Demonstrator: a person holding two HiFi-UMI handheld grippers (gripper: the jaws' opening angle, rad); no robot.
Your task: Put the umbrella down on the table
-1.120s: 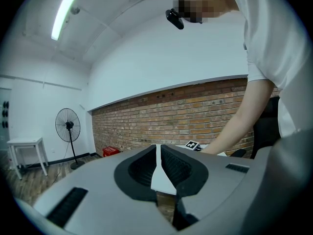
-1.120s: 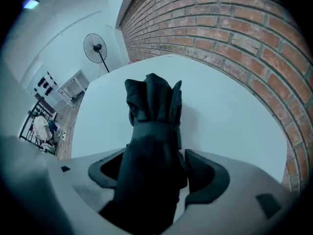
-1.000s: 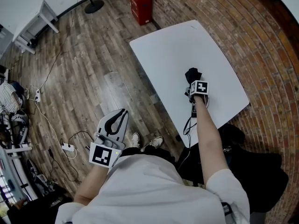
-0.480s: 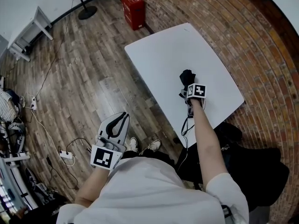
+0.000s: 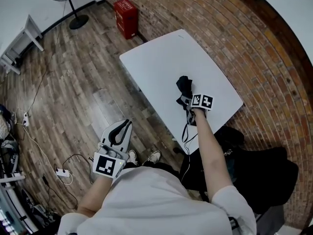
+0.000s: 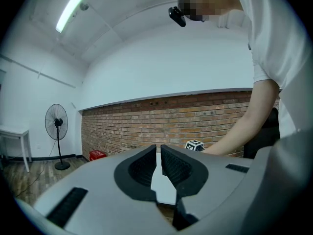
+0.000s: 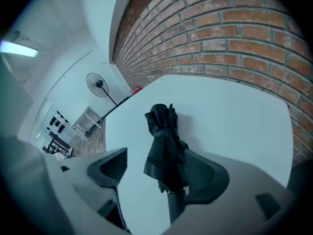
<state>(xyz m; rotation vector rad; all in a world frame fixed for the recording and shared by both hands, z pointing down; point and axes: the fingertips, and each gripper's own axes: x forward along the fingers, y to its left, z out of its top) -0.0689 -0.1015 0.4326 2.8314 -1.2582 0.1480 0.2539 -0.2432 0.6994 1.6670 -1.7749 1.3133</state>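
a: any writing close in?

b: only the black-and-white square patterns on each marker cube [image 5: 108,164], no letters. the red box [image 5: 126,11] far off carries print too small to read.

a: start with the left gripper [image 6: 158,148].

b: its fingers [image 6: 142,168] are drawn together, only a thin slit between the pads and nothing in it. it hangs over the wooden floor [image 5: 83,82], well apart from the worktop [image 5: 161,58].

a: and the right gripper [image 7: 154,155]?

b: its fingers [image 7: 110,165] stand wide apart, gripping nothing. the umbrella [image 7: 164,136], black and folded, lies on the white worktop in the gap between them.

a: centred in that gap?

b: no. its handle end rests against the finger on the view's right side, and bare worktop shows between the cloth and the other finger. the bundled canopy runs out past the fingertips, away from the gripper.

a: from the head view?

b: the same: the umbrella [image 5: 184,85] lies flat just ahead of the right gripper [image 5: 188,102], canopy end pointing away from the person, near the middle of the worktop.

a: what lies past the fingertips?

b: more bare worktop [image 7: 234,111], then the brick wall [image 7: 220,38] running along its far edge. off to the left side of the right fingers, further out, stand a fan [image 7: 99,84] and a small white table [image 7: 88,119] on the wooden floor. the left gripper view shows that fan [image 6: 56,123] too, with the red box [image 6: 98,154] against the brick wall.
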